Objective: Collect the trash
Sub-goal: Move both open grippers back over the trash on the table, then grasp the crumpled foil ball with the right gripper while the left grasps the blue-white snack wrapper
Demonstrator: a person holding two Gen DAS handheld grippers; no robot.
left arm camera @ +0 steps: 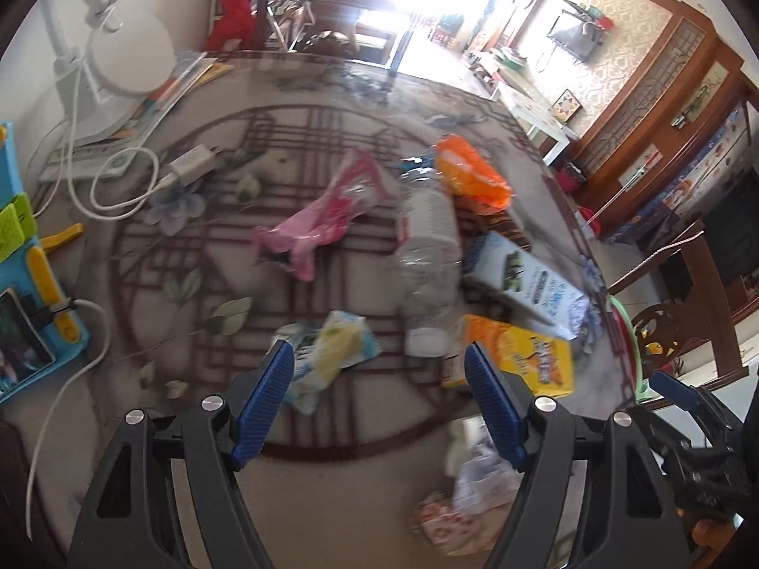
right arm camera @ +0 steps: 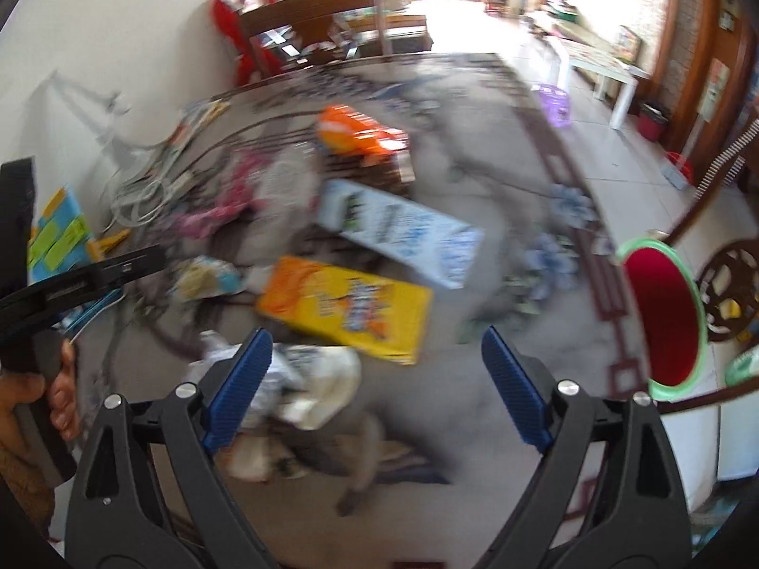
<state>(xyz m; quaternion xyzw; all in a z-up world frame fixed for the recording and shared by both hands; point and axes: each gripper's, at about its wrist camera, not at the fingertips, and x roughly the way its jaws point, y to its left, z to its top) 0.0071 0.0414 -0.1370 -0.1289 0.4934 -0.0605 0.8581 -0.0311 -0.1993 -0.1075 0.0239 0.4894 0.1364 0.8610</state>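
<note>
Both claws wide and empty above littered counter (left arm camera: 332,474)
Left claw (left arm camera: 374,396) hangs over plastic bottle (left arm camera: 429,256); right claw (right arm camera: 374,386) over yellow carton (right arm camera: 346,308), red bin (right arm camera: 664,317) beside

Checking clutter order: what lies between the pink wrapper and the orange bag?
A clear plastic bottle lies between the pink wrapper and the orange bag, seen in the left wrist view.

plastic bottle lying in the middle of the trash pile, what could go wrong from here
The plastic bottle lies on its side against the white carton and orange juice box, so a nudge could roll it. The bin stands beyond the table edge, so a drop may miss. The white cable could snag.
</note>
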